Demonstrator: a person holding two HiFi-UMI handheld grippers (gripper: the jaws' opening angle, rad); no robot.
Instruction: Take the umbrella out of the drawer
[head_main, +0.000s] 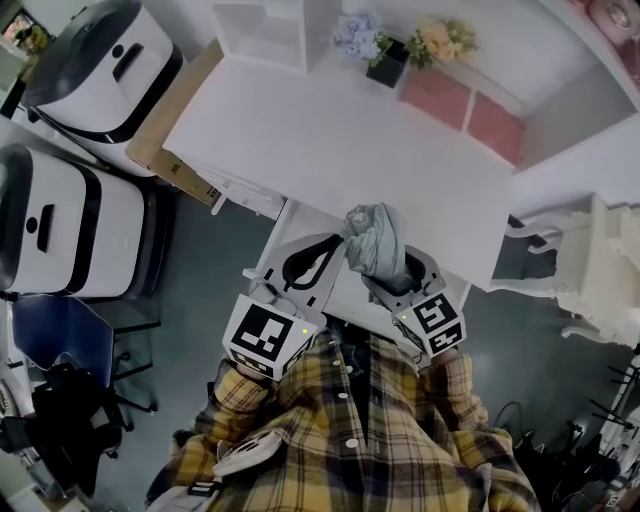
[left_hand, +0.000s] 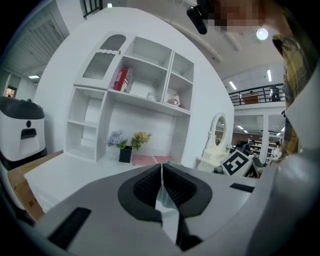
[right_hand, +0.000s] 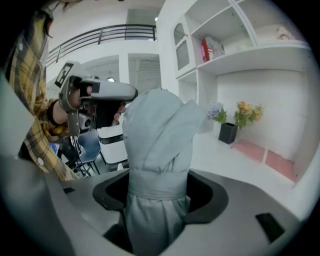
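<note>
A folded grey umbrella stands upright in my right gripper, held above the open white drawer at the desk's front edge. In the right gripper view the umbrella, bound by its strap, fills the gap of the right gripper, whose jaws are shut on it below the strap. My left gripper hovers just left of the umbrella over the drawer. Seen in its own view, the left gripper is shut with nothing between its pads. The drawer's inside is hidden by both grippers.
Beyond the drawer lies the white desk, carrying a flower pot, pink mats and a shelf unit. Two white machines, a cardboard box and a blue chair crowd the left. A white ornate stand is at right.
</note>
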